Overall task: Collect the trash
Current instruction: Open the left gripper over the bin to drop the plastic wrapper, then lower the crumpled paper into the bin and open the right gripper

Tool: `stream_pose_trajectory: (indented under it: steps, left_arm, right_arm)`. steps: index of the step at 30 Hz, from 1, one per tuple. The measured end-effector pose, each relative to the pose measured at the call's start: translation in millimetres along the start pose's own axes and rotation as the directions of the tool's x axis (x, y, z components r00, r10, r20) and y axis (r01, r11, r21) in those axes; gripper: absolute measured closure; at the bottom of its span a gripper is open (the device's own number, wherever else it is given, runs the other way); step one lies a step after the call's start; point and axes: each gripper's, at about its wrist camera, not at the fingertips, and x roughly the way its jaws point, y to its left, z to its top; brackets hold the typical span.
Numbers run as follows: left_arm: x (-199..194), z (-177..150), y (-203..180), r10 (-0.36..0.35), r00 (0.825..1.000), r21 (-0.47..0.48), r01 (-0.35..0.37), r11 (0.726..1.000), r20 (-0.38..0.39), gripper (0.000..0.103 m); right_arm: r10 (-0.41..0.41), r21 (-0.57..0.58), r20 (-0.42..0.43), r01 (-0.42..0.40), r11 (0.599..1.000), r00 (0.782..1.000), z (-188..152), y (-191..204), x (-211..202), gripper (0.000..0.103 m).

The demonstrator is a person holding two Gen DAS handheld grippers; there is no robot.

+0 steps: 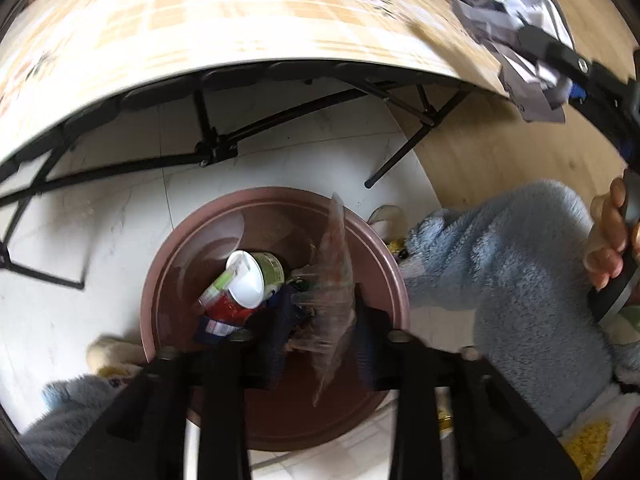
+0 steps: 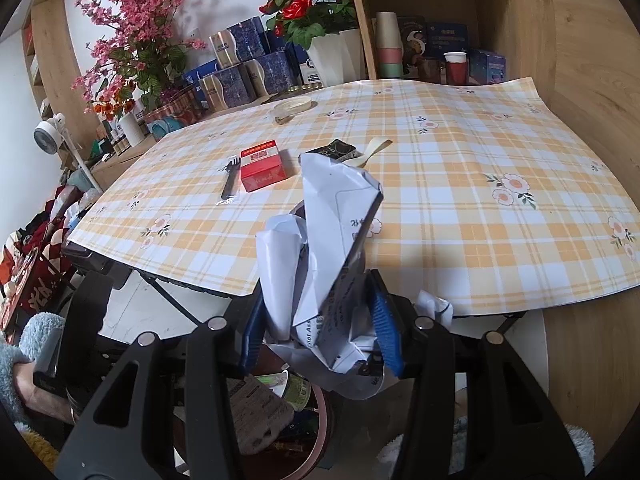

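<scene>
white floor tiles lie under a folding tabletop (image 2: 460, 184) covered by a checked, flowered sheet; shelves with boxes, cups and two flower arrangements stand behind it.

left claw (image 1: 316, 320): pointed steeply down, directly over one brown bin (image 1: 276, 412) on the floor. its jaws stand apart. one clear plastic wrapper (image 1: 336, 280) sits in the gap, blurred; no pad is seen pressing it, so it is judged released above the bin mouth so that it drops in. below the claw, inside the bin, one white-lidded cup (image 1: 250, 280) and other packets, too jumbled to count.

right claw (image 2: 320, 332): clamped on one bundle of crumpled white paper (image 2: 332, 248), blue pads against both sides. it is held just short of the tabletop edge and above the bin rim (image 2: 326, 420), judged to be waiting its turn over the bin.

beyond the right claw, on the tabletop: one red box (image 2: 262, 164), one black fork (image 2: 231, 178) touching its left side, one dark packet (image 2: 338, 150) with one pale strip (image 2: 374, 148) beside it, one tape roll (image 2: 292, 105) farther off. these five are judged uncollected.
</scene>
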Motion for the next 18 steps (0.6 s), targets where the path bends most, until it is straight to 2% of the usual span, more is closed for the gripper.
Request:
stream_pose_trajectory:
  steps: [1, 2, 6, 9, 12, 15, 18]
  left_arm:
    - [-2, 0, -4, 0.022, 1.0, 0.021, -0.022, 1.0, 0.021, 0.041]
    - [-5, 0, -7, 0.036, 0.998, 0.039, -0.038, 0.999, 0.045, 0.036]
    - [-19, 3, -7, 0.06, 0.993, 0.041, -0.065, 0.997, 0.105, 0.024]
    - [-39, 6, 3, 0.097, 0.978, -0.005, -0.098, 0.995, 0.186, 0.016]
    - [-61, 9, 12, 0.133, 0.956, -0.054, -0.123, 0.991, 0.263, 0.013]
    - [-89, 8, 20, 0.192, 0.92, -0.089, -0.171, 0.981, 0.343, 0.009]
    - [-110, 5, 28, 0.243, 0.888, -0.107, -0.218, 0.97, 0.39, 0.008]
  right_arm:
    - [0.0, 0.001, -0.003, 0.0, 1.0, 1.0, -1, 0, 1, 0.054]
    - [0.0, 0.0, -0.005, 0.0, 1.0, 1.0, -2, -1, 1, 0.054]
    - [0.004, -0.01, -0.018, -0.004, 1.0, 1.0, -6, 2, 3, 0.054]
    - [0.012, -0.022, -0.029, -0.013, 1.0, 0.999, -9, 7, 7, 0.054]
    - [0.028, -0.026, -0.043, -0.029, 0.999, 0.999, -15, 12, 11, 0.054]
    - [0.046, -0.032, -0.061, -0.048, 0.998, 0.997, -19, 20, 16, 0.054]
    - [0.053, -0.065, -0.08, -0.058, 0.996, 0.995, -25, 31, 21, 0.054]
